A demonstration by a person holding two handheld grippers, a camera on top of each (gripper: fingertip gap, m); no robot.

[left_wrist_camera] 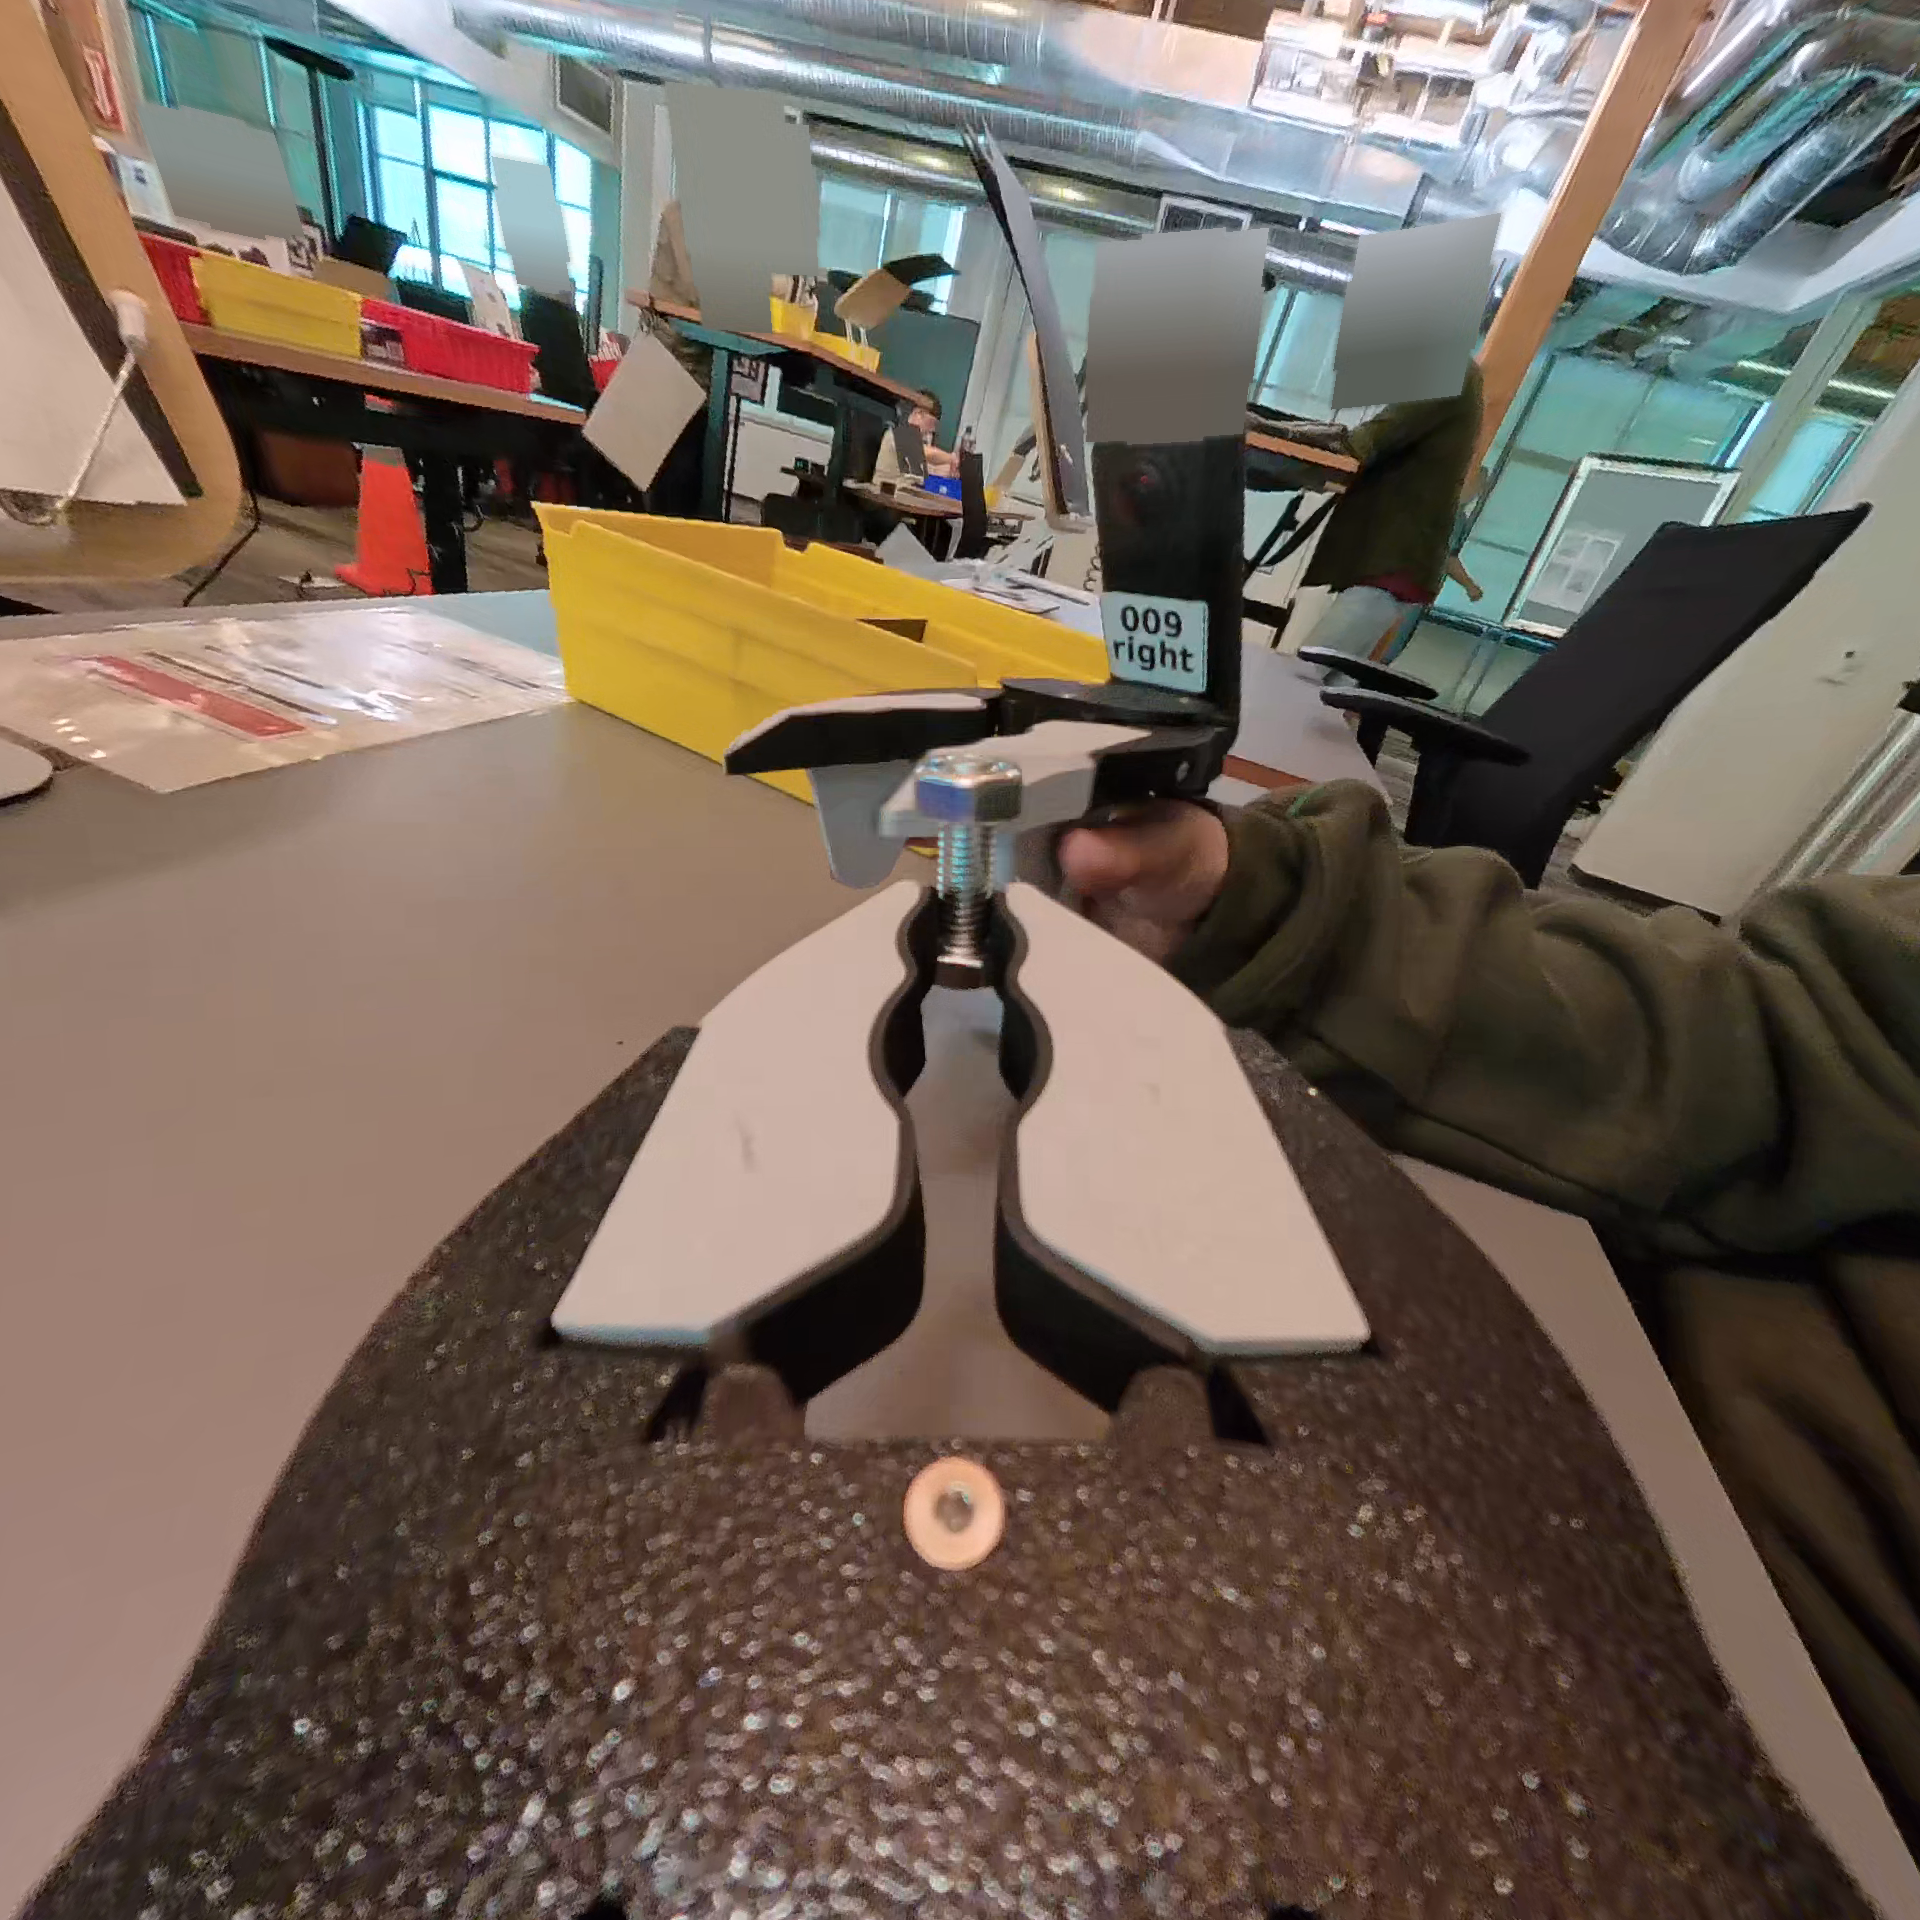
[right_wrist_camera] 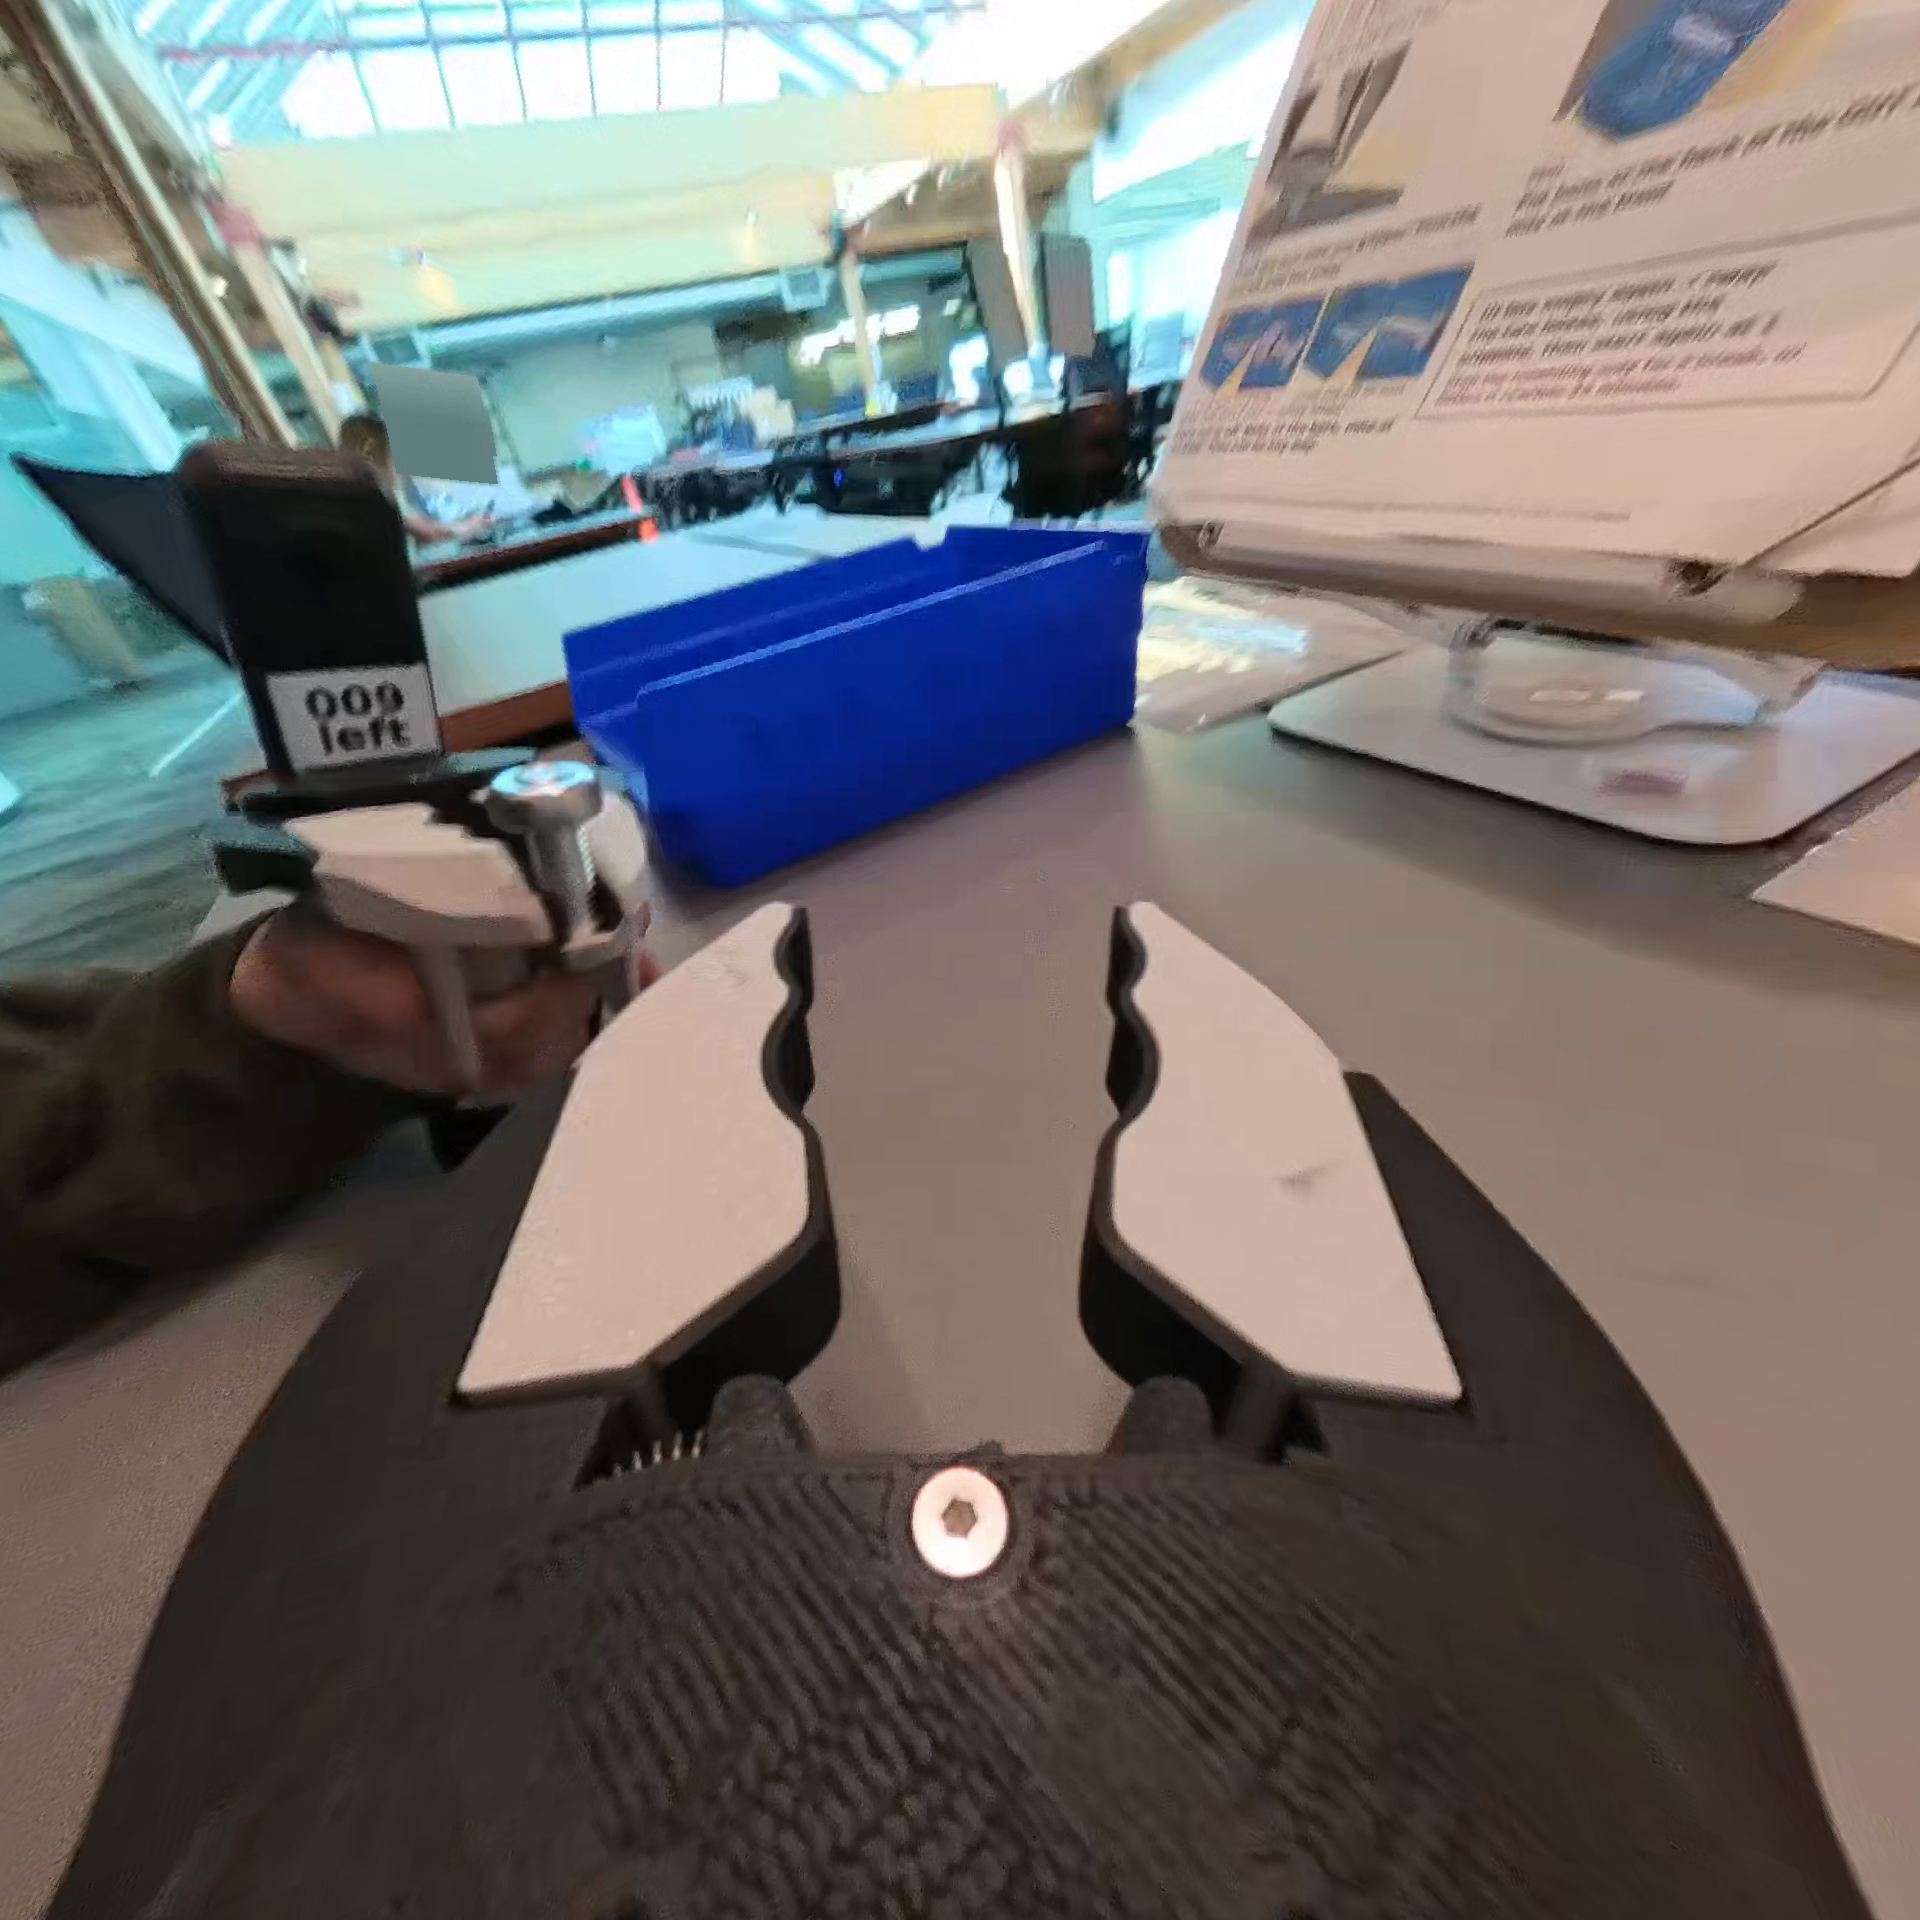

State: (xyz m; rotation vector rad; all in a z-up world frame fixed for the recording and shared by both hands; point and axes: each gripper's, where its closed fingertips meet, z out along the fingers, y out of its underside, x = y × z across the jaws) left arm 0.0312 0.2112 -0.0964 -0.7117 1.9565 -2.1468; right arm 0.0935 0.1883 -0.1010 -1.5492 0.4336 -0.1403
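Observation:
My left gripper (left_wrist_camera: pixel 961 906) is shut on the threaded shaft of a silver hex bolt (left_wrist_camera: pixel 971 821), which stands upright with its head on top. A dark nut-like piece sits at the shaft's lower end. My right gripper (right_wrist_camera: pixel 956 920) is open and empty above the grey table (right_wrist_camera: pixel 1299 987). In the left wrist view the right gripper (left_wrist_camera: pixel 816 800) hovers just behind the bolt head, held by a hand in a green sleeve (left_wrist_camera: pixel 1455 1039). In the right wrist view the left gripper (right_wrist_camera: pixel 566 925) with the bolt (right_wrist_camera: pixel 556 842) is close at the left.
A yellow bin (left_wrist_camera: pixel 707 623) stands behind the grippers on the table (left_wrist_camera: pixel 364 987). A blue bin (right_wrist_camera: pixel 883 707) sits ahead of the right gripper. A document stand (right_wrist_camera: pixel 1558 312) on a white base is at the right. A laminated sheet (left_wrist_camera: pixel 260 675) lies far left. A black chair (left_wrist_camera: pixel 1621 675) stands beyond the edge.

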